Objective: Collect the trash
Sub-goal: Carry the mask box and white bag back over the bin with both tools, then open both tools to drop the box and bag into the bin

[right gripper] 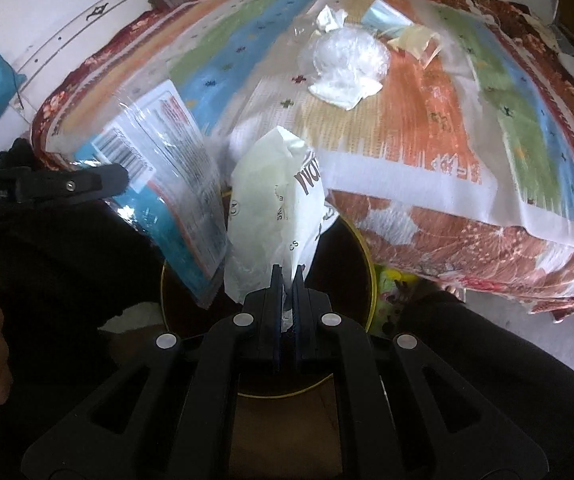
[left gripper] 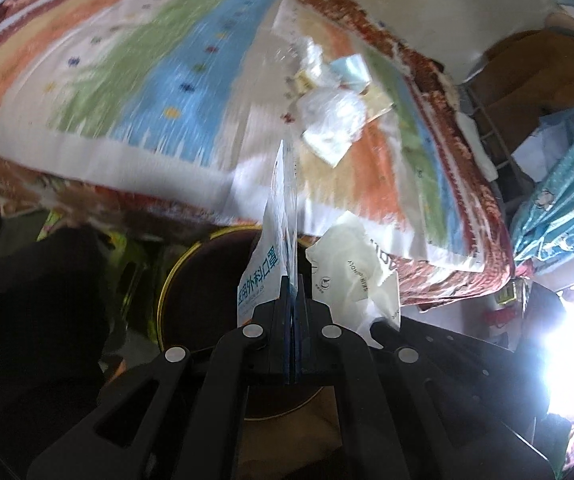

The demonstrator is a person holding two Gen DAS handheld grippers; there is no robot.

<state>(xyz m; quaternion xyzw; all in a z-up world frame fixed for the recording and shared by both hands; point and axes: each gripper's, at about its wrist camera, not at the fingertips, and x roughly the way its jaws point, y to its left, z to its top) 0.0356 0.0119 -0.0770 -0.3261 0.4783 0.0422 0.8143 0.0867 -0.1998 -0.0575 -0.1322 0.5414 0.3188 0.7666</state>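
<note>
Over the bin below the bed, the left tool pinches a thin, floppy wrapper and the right tool a light, crinkly pouch by their edges, while more soft trash lies at 12 o'clock.

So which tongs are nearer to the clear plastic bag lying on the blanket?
Right. The right tongs face the clear plastic bag almost straight ahead; the left tongs sit further left.

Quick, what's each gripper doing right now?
Left gripper: shut on the mask packet.
Right gripper: shut on the white wrapper.
</note>
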